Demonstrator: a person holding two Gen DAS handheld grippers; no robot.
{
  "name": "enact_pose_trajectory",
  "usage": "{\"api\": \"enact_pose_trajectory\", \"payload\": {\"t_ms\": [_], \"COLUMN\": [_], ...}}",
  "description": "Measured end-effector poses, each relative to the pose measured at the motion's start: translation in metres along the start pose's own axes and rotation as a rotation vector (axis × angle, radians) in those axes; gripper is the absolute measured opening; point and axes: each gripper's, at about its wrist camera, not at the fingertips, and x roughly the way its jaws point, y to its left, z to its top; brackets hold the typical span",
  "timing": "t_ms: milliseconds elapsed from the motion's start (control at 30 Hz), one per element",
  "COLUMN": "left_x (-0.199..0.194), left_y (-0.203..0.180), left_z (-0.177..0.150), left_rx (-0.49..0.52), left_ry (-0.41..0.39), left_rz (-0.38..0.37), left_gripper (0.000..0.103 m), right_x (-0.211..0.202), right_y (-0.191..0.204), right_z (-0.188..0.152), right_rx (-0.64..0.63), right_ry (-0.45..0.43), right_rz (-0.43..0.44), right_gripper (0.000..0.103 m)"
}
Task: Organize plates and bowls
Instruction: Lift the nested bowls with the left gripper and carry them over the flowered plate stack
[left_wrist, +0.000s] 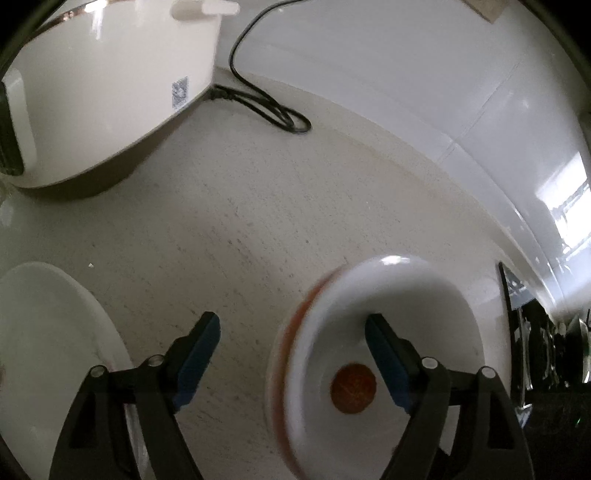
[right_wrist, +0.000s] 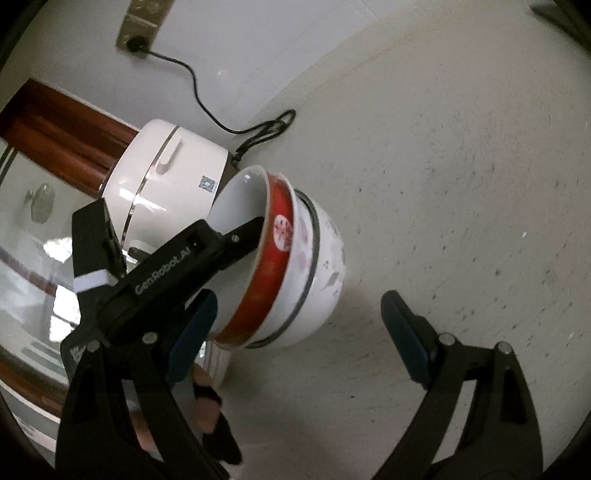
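While the left gripper (left_wrist: 291, 343) stands spread, one finger inside the red-rimmed bowl (right_wrist: 258, 258), that bowl sits nested in a white bowl (right_wrist: 325, 258) at centre frame. Nothing lies between the right gripper's (right_wrist: 299, 314) parted fingers at lower frame.

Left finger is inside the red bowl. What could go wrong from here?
1. One finger of the open left gripper is inside the red bowl; pulling out sideways could hook the rim and tip it out of the white bowl.
2. The rice cooker stands close behind; a nudge may knock the stack against it.
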Motion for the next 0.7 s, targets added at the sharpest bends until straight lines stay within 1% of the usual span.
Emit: {"api": "enact_pose_trajectory", "payload": {"t_ms": [33, 67, 133, 167, 200, 233, 333, 400, 567, 667, 700], "left_x": [-0.001, -0.001, -0.003, -0.004, -0.005, -0.006, -0.006, -0.010, -0.010, -0.004, 0.000], "left_y": [-0.001, -0.001, -0.001, -0.004, -0.004, -0.004, -0.004, -0.005, 0.001, 0.003, 0.005], "left_z": [-0.001, -0.001, -0.003, -0.004, -0.005, -0.006, -0.011, -0.014, -0.012, -0.004, -0.002], "left_rx": [0.000, -0.005, -0.003, 0.004, -0.001, -0.008, -0.006, -0.005, -0.024, -0.055, -0.073], "left_ry": [-0.008, -0.011, -0.012, -0.015, -0.010, -0.015, -0.036, -0.035, -0.028, 0.006, 0.036], "left_rz": [0.000, -0.001, -0.015, -0.036, -0.079, -0.072, -0.070, -0.075, -0.101, -0.138, -0.153], "left_gripper": [0.082, 0.082, 0.081, 0.076, 0.066, 0.066, 0.066, 0.065, 0.065, 0.066, 0.070], "right_x": [0.001, 0.001, 0.002, 0.002, -0.001, -0.001, -0.002, -0.003, -0.003, -0.001, 0.001], "right_y": [0.000, -0.001, -0.003, -0.005, -0.006, -0.008, -0.007, -0.007, -0.002, -0.001, -0.004], "right_z": [-0.001, -0.002, -0.004, -0.005, -0.007, -0.009, -0.010, -0.011, -0.012, -0.012, -0.012], "right_rx": [0.009, 0.014, 0.038, 0.047, 0.052, 0.065, 0.075, 0.078, 0.080, 0.085, 0.106], "right_ry": [0.001, 0.008, 0.005, 0.005, 0.008, 0.006, -0.008, -0.014, -0.011, -0.002, 0.006], "right_rz": [0.026, 0.060, 0.069, 0.074, 0.077, 0.083, 0.085, 0.086, 0.076, 0.081, 0.096], "right_gripper": [0.081, 0.069, 0.067, 0.064, 0.061, 0.058, 0.057, 0.057, 0.058, 0.061, 0.061]}}
